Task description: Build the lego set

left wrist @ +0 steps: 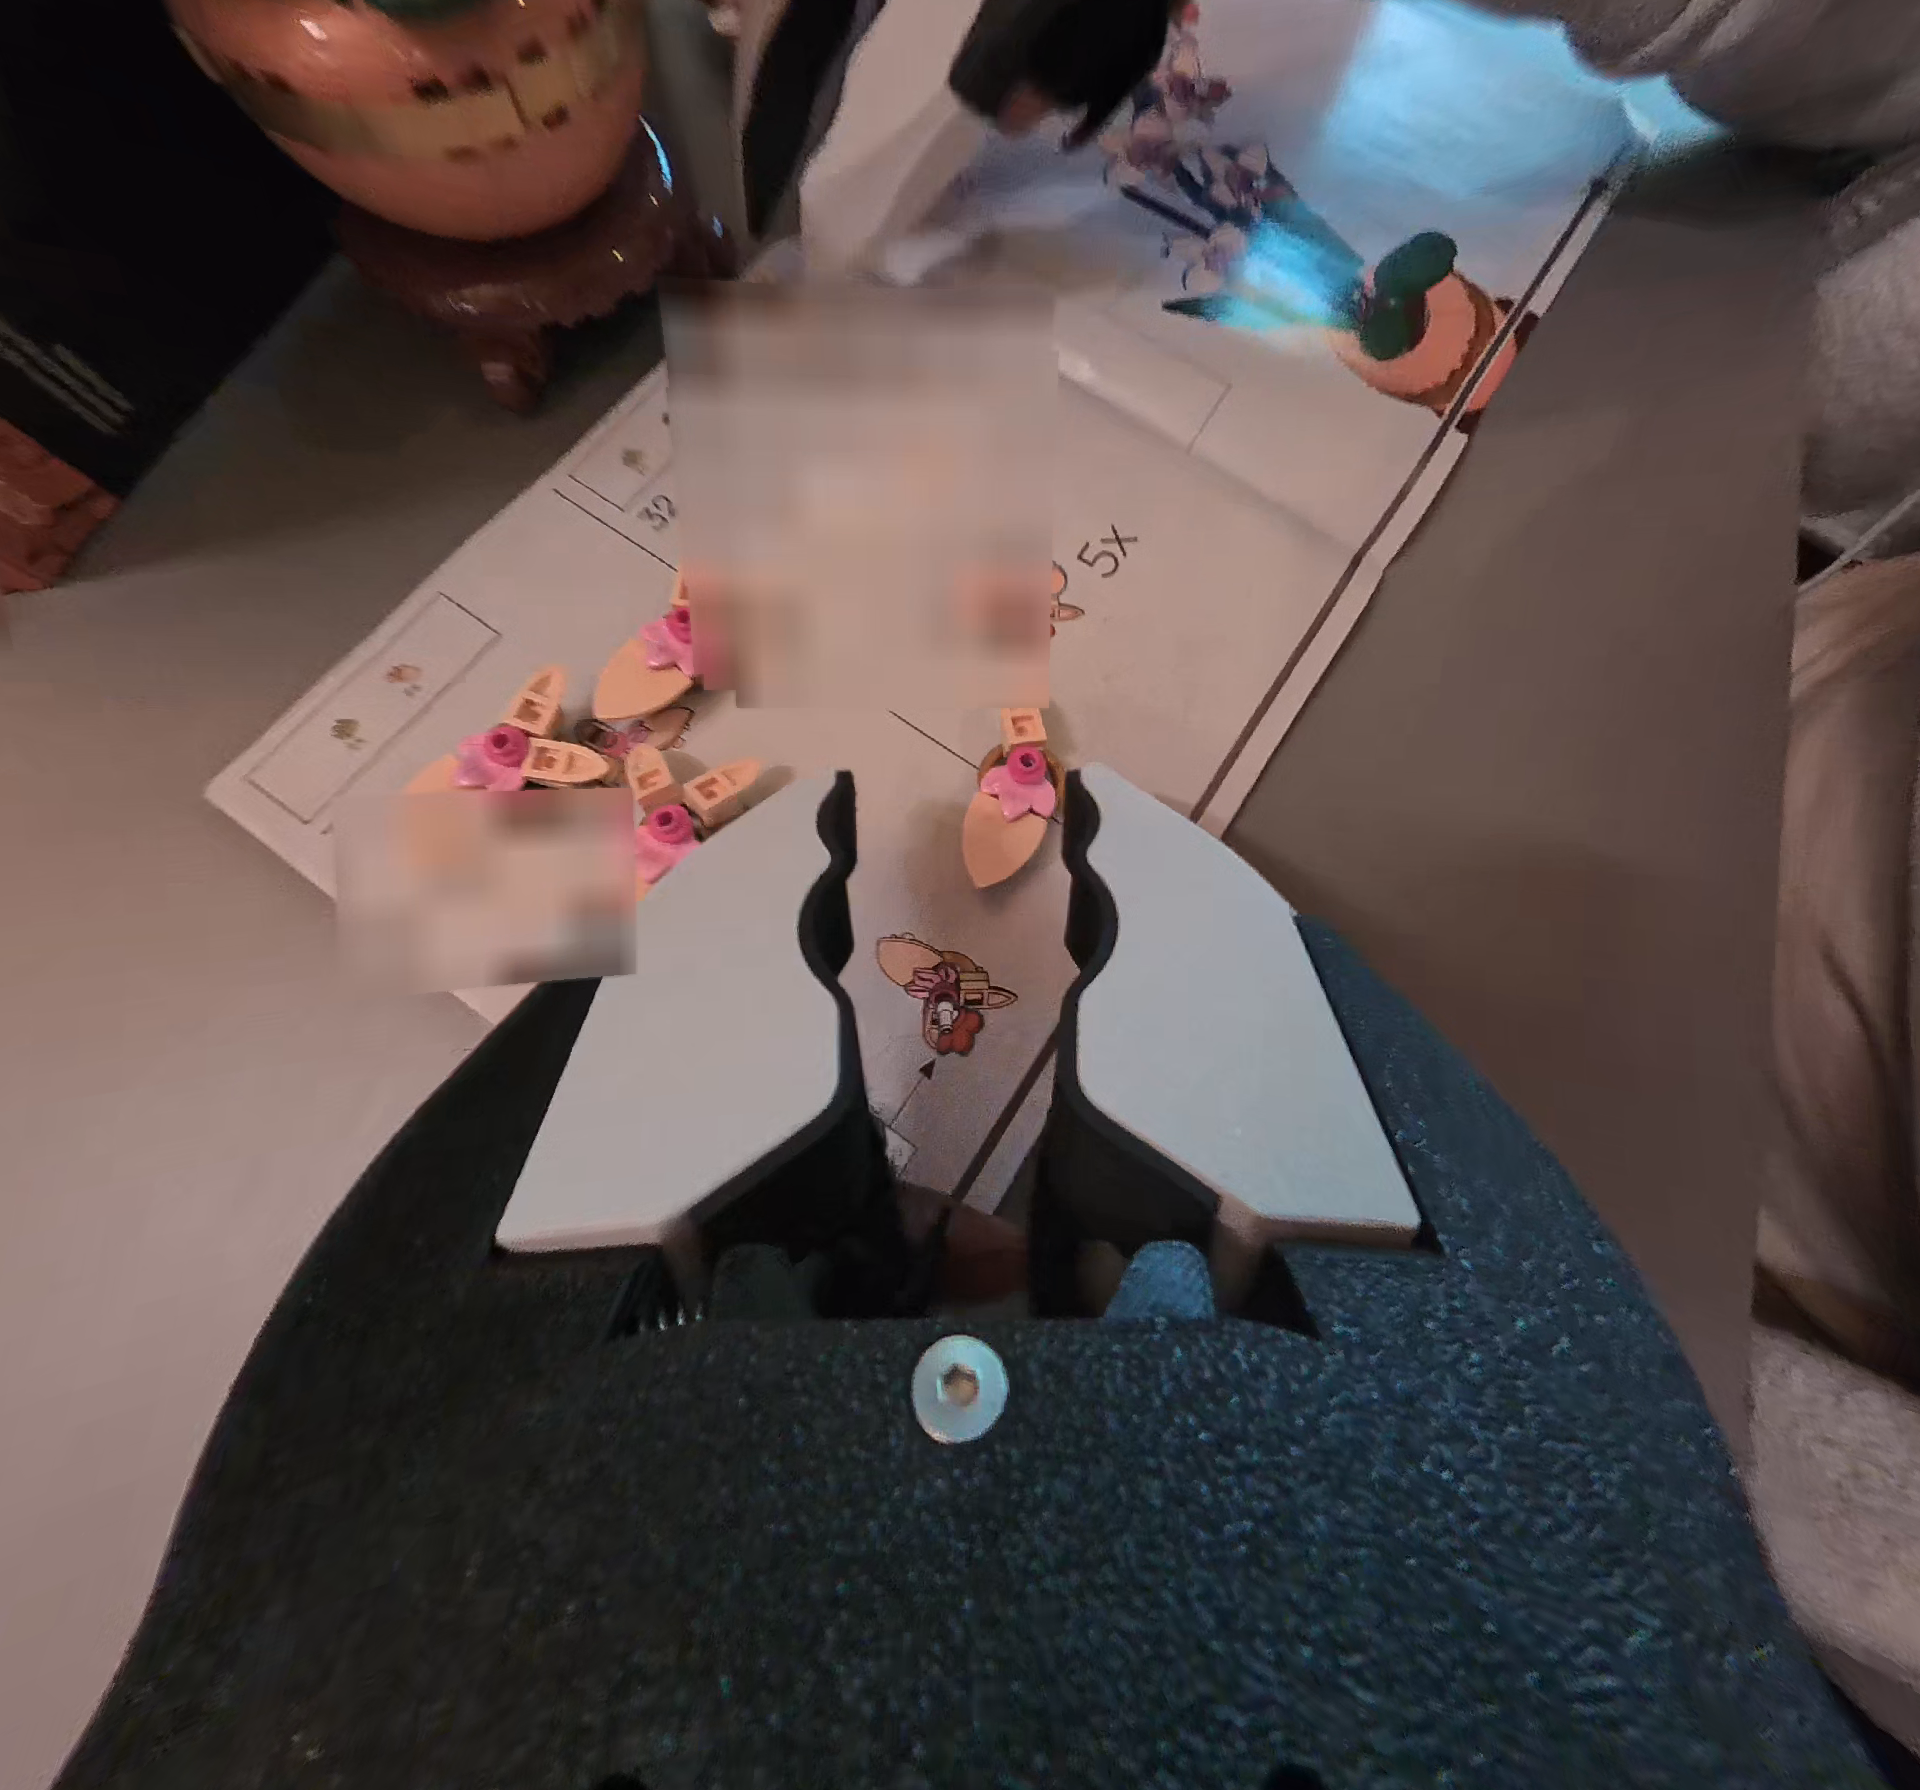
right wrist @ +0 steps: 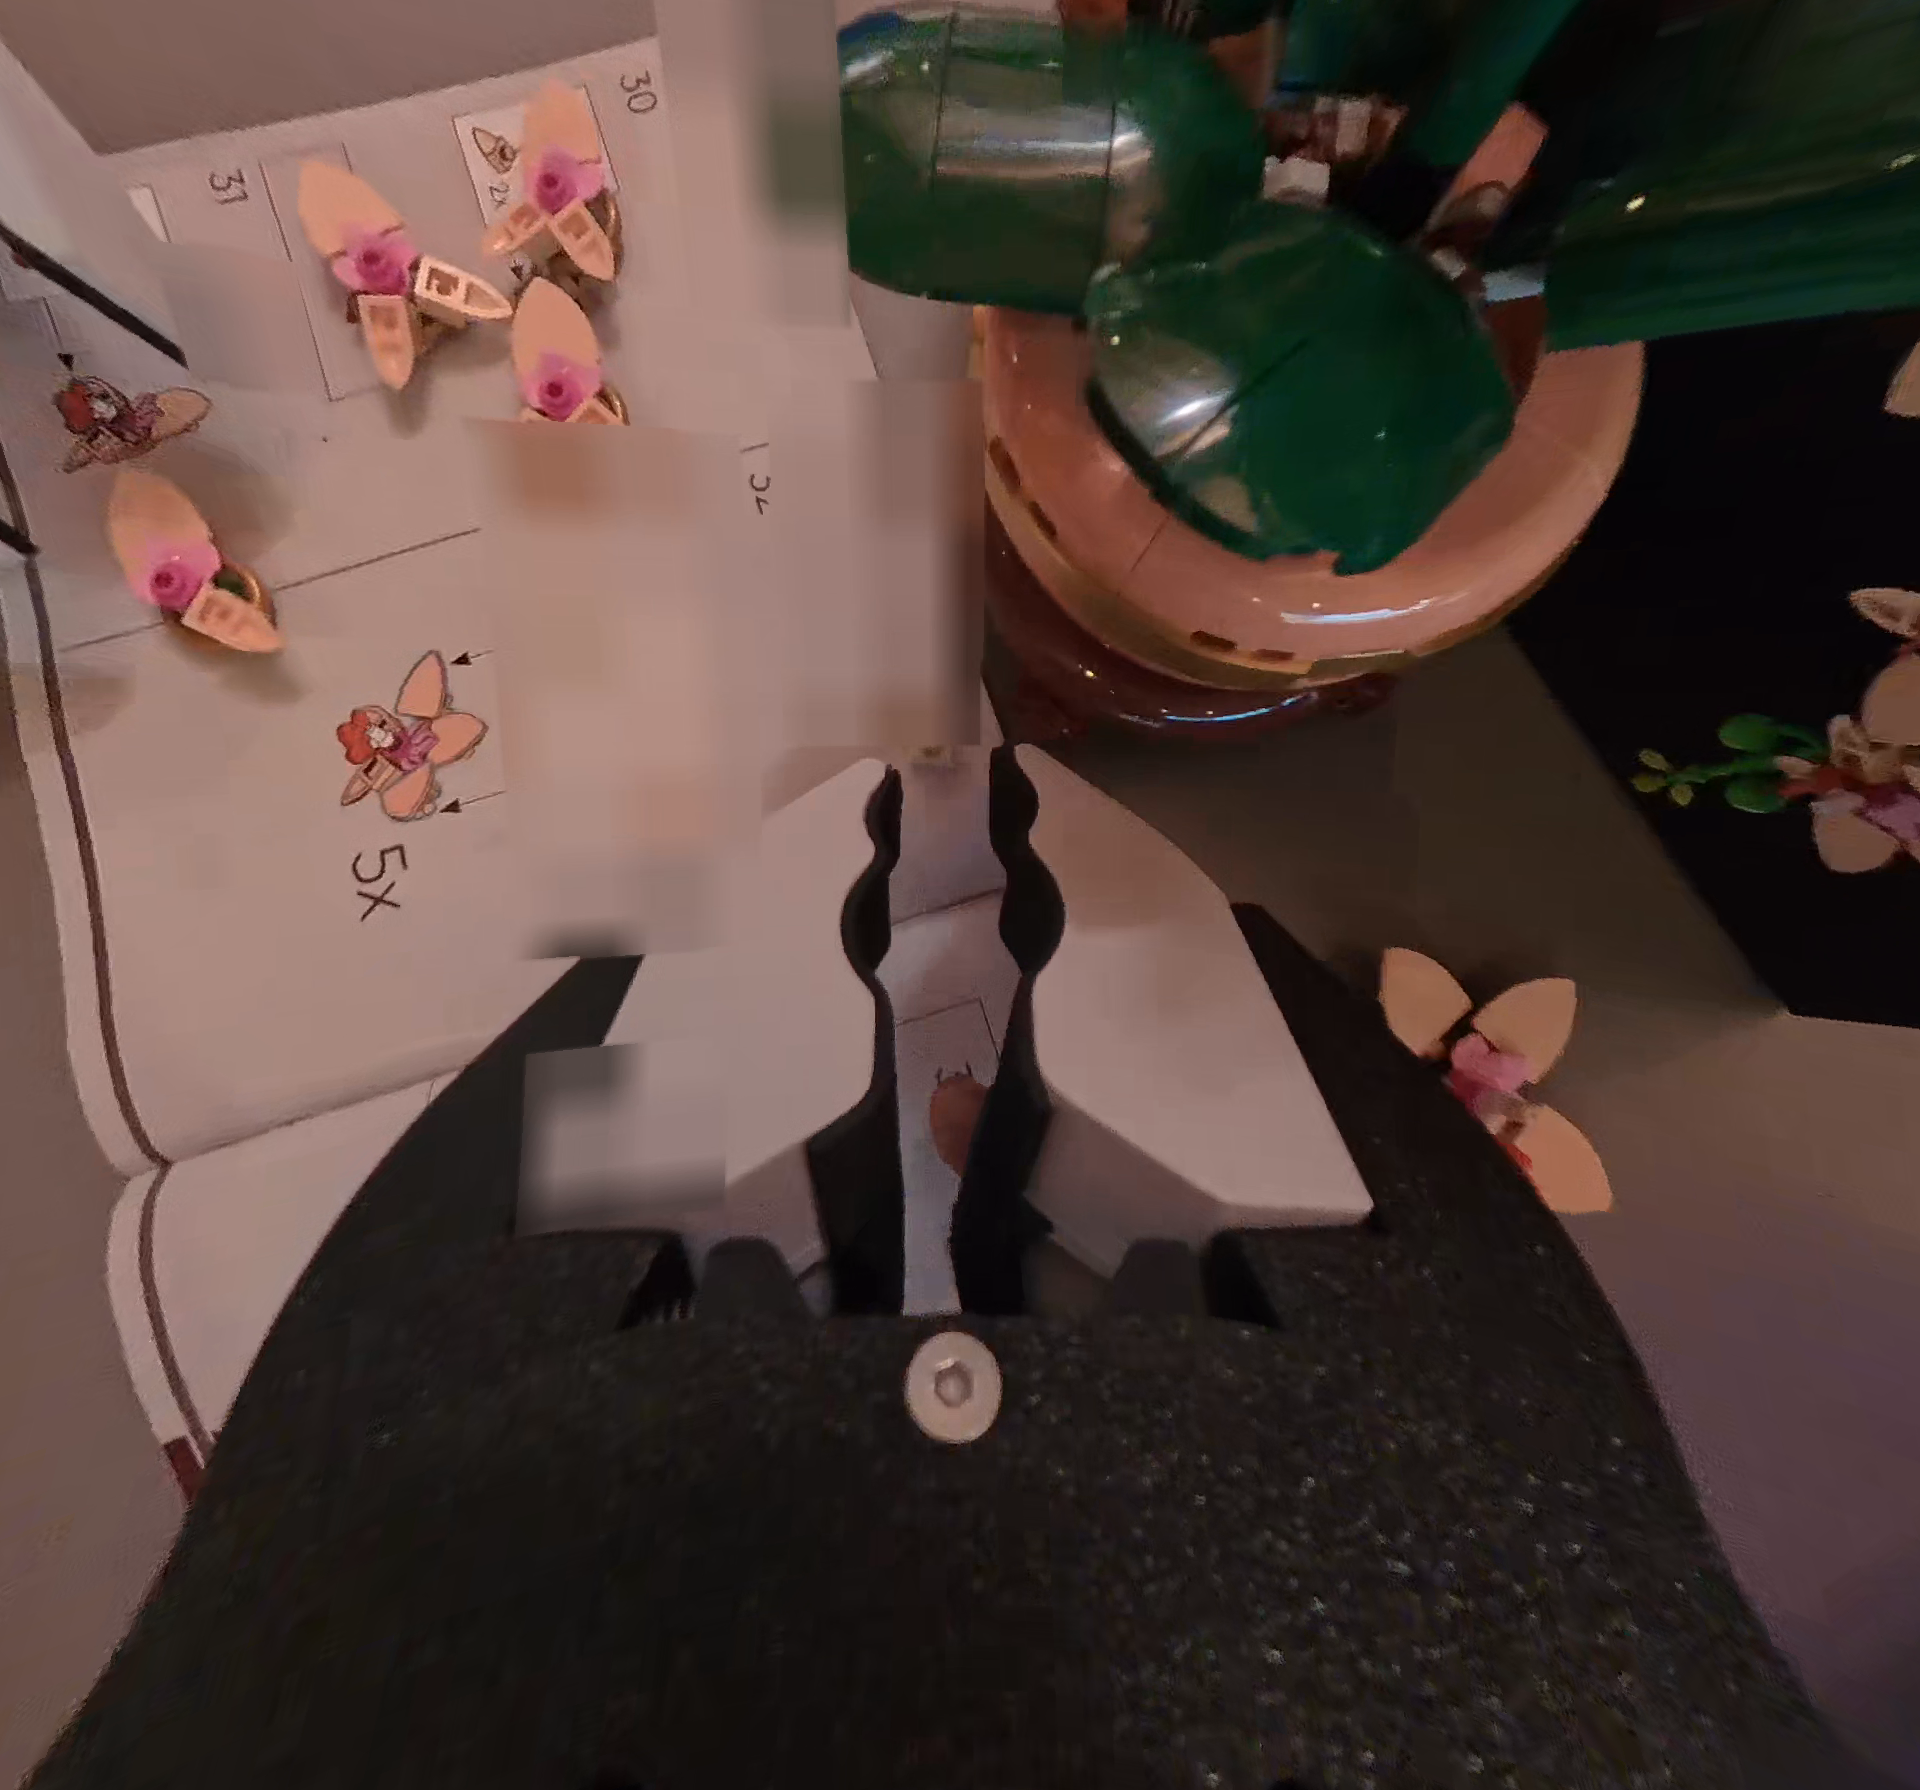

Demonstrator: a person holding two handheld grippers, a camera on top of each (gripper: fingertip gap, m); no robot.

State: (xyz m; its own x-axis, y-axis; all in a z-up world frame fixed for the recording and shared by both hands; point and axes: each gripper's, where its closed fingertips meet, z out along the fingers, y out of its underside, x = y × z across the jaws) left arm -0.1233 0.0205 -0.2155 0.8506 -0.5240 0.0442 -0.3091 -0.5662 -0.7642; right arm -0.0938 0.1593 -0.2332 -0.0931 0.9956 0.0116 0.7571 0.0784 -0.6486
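Left gripper point(left wrist: 956, 790) gapes empty; a lone flower point(left wrist: 1006, 810) lies at its one o'clock. Right gripper point(right wrist: 940, 774) hangs half-open, empty. A skewed pinch could skid that flower across the slick booklet point(left wrist: 1195, 618).

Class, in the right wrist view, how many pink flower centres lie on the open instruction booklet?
4 clearly: one upper left, one near the top, one just below those, and one alone at the left edge. Blurred patches cover part of the booklet, so more may be hidden.

Petals point(right wrist: 348, 208) cream with pink centres point(right wrist: 371, 257); pot point(right wrist: 1299, 587) peach, dotted with small brown marks, on dark brown base point(right wrist: 1164, 701); leaves point(right wrist: 1299, 410) glossy dark green; booklet point(right wrist: 260, 909) white, brown-lined; gripper fingers point(left wrist: 1195, 1013) pale grey, black-padded.
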